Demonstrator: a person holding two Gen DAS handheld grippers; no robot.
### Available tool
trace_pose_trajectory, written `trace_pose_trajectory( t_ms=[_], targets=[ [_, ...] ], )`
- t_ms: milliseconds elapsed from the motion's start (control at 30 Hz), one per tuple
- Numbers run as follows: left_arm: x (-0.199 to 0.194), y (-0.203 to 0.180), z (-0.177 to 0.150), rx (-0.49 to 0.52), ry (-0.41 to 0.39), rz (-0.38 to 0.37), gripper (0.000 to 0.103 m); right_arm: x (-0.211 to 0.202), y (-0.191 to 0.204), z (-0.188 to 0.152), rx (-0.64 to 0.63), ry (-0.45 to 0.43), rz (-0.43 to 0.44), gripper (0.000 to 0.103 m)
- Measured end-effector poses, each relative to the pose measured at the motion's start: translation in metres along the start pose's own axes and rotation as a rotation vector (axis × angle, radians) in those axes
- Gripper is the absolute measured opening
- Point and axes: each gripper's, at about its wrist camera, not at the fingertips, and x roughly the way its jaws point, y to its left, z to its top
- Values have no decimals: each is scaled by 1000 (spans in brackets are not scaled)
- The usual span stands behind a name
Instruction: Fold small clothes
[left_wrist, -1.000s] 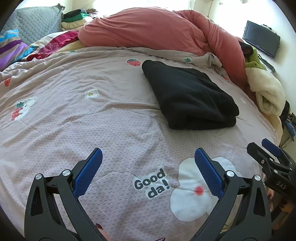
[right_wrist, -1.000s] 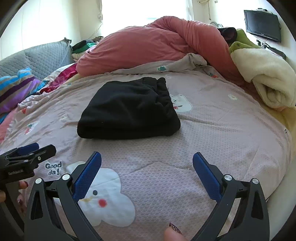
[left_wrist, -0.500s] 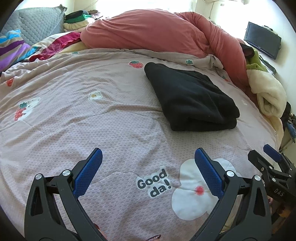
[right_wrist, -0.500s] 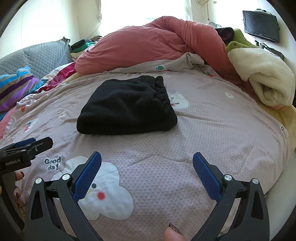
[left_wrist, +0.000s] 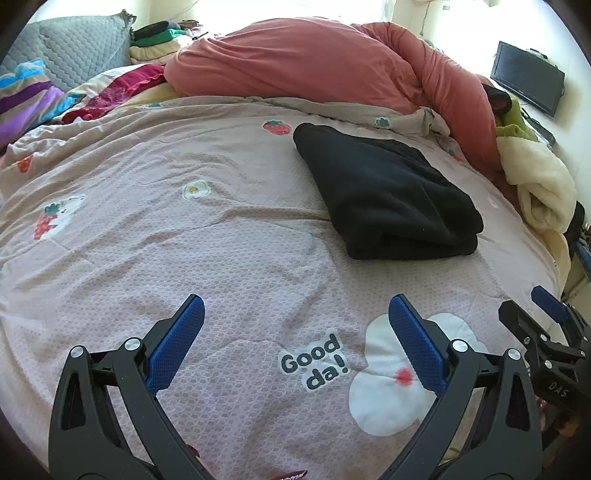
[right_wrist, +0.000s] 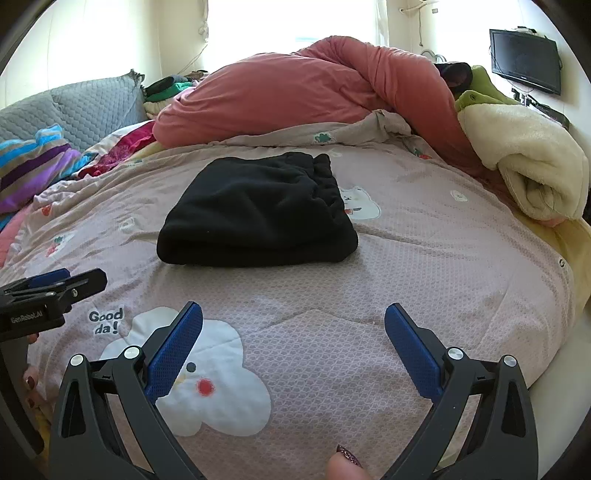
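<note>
A black garment (left_wrist: 388, 195) lies folded into a thick rectangle on the pink patterned bedspread (left_wrist: 184, 240); it also shows in the right wrist view (right_wrist: 258, 214). My left gripper (left_wrist: 295, 321) is open and empty, held low over the bedspread well short of the garment. My right gripper (right_wrist: 293, 325) is open and empty, also short of the garment. The right gripper shows at the right edge of the left wrist view (left_wrist: 546, 332), and the left gripper at the left edge of the right wrist view (right_wrist: 51, 291).
A bunched red duvet (left_wrist: 314, 66) lies behind the garment. A cream blanket roll (right_wrist: 528, 162) sits at the right bed edge. Striped and grey pillows (left_wrist: 44, 81) lie at the far left. A TV (right_wrist: 524, 59) hangs on the wall.
Both grippers have drawn back a little from the folded garment and tilted slightly; the garment has not moved. Both stay open.
</note>
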Motion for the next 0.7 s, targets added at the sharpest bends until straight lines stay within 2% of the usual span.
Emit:
trace_pose_trajectory(
  t_ms=[700],
  targets=[
    [-3,-1,0,8,-8,31,94,0,-1,-2,9,12,-4,98]
  ],
)
